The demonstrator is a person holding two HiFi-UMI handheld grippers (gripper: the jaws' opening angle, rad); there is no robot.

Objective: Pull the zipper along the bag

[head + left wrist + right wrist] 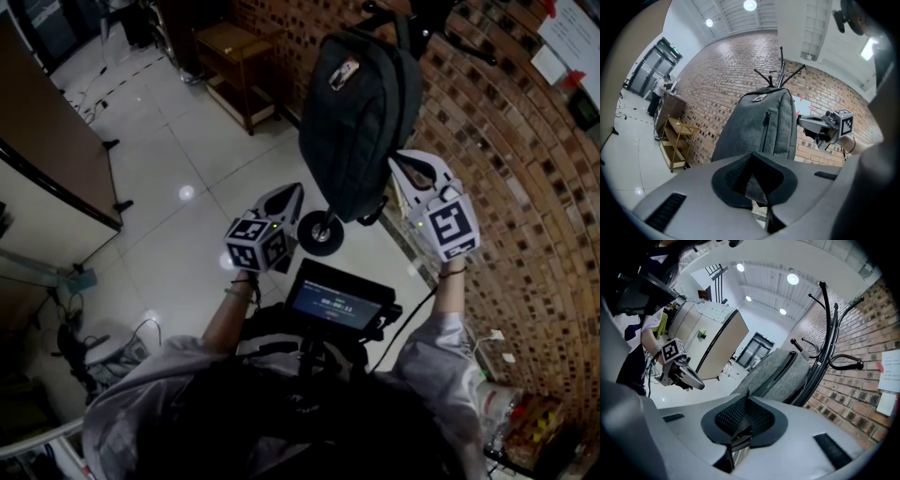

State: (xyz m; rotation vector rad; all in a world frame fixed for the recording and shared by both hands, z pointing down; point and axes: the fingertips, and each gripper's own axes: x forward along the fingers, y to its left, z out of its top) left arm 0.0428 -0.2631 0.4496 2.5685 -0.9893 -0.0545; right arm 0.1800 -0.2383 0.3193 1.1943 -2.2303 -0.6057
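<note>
- Brick wall [525,187] down the right, pale tiled floor [178,159] underneath, and a wooden shelf unit [234,56] parked against the bricks.
- And there's the bag [356,112]: dark grey, hanging upright off a black coat rack [825,333] in front of that wall.
- The zipper [765,129] runs down the bag's front panel, with its pull sitting at the top end of the run.
- The left gripper [292,190] is up beside the bag's lower left edge. Its own view shows the fingers pressed together at the tips, and the bag hangs ahead of them, not touching.
- The right gripper [397,159] is over on the bag's right side. Its fingers meet tip to tip with no part of the bag between them, and the bag stands apart just beyond.
- So the two grippers flank the bag, one on each side.
- Low in the head view, a small lit monitor [337,302] sits at the person's chest.
</note>
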